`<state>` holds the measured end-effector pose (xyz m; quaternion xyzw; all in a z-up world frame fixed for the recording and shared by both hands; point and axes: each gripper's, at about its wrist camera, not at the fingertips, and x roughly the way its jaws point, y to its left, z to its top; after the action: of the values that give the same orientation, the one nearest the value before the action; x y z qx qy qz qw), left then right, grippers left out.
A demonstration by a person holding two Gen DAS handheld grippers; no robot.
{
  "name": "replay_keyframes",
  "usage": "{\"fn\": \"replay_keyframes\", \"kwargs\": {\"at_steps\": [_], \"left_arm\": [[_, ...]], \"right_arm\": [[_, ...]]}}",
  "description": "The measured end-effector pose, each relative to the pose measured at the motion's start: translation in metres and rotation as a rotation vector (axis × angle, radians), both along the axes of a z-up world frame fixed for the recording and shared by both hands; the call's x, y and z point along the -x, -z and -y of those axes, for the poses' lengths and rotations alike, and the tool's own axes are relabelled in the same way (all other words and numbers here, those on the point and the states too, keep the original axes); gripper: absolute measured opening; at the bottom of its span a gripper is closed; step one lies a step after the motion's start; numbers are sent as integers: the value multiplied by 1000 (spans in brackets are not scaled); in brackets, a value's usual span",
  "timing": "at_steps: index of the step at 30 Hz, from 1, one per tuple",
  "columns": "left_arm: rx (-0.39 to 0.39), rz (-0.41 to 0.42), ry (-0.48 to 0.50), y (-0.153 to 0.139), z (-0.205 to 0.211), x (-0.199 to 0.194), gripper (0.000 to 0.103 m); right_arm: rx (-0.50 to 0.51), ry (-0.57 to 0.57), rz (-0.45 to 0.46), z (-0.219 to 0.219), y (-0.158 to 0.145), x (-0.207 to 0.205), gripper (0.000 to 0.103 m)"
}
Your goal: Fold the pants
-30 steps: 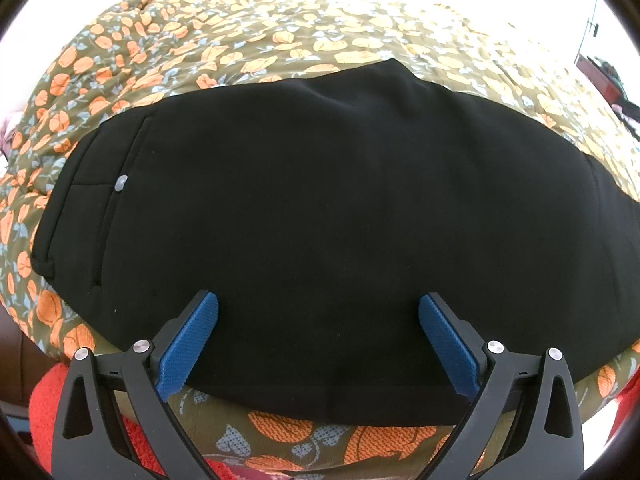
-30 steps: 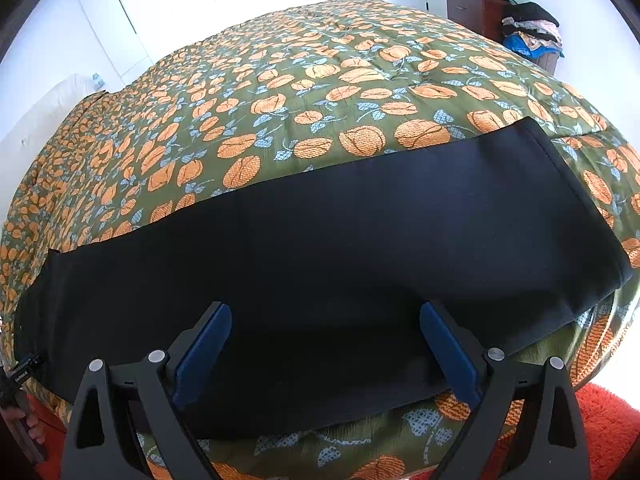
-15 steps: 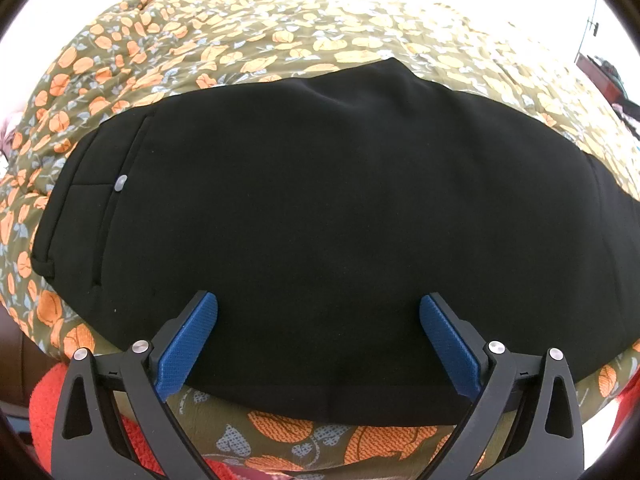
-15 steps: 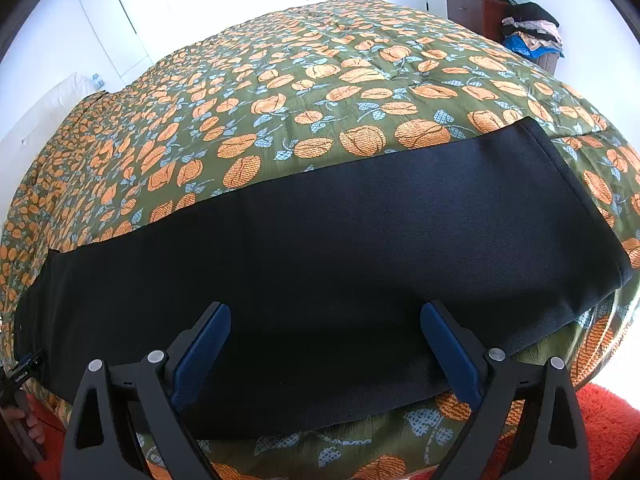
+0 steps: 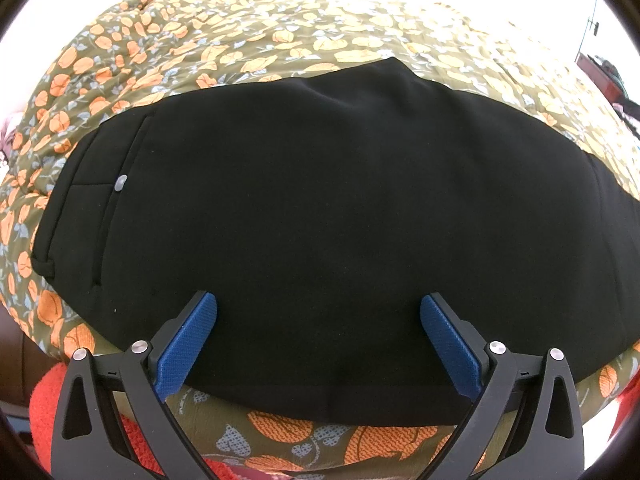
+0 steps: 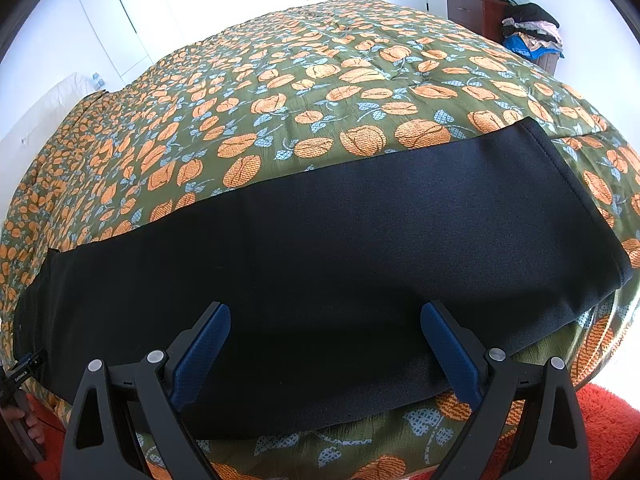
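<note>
Smooth black pants are laid flat on a quilted floral bedspread, both tongs held spread at 6 o'clock.

I count one pair of black pants lying on one floral bedspread, along its near edge, with a single silver button by the waistband. I hold two claws, my left gripper and my right gripper, each with two blue pads (four in all). Beyond the bedspread's far right corner stands one wooden dresser bearing one heap of clothes.
</note>
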<state>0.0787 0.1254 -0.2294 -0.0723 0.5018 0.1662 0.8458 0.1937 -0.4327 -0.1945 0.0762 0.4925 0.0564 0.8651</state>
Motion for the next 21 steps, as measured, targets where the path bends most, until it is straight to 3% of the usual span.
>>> {"fn": "replay_keyframes", "kwargs": {"at_steps": [21], "left_arm": [[-1,-1,0,0,0,0,102]], "right_arm": [[4,-3,1,-1,2,0,96]]}}
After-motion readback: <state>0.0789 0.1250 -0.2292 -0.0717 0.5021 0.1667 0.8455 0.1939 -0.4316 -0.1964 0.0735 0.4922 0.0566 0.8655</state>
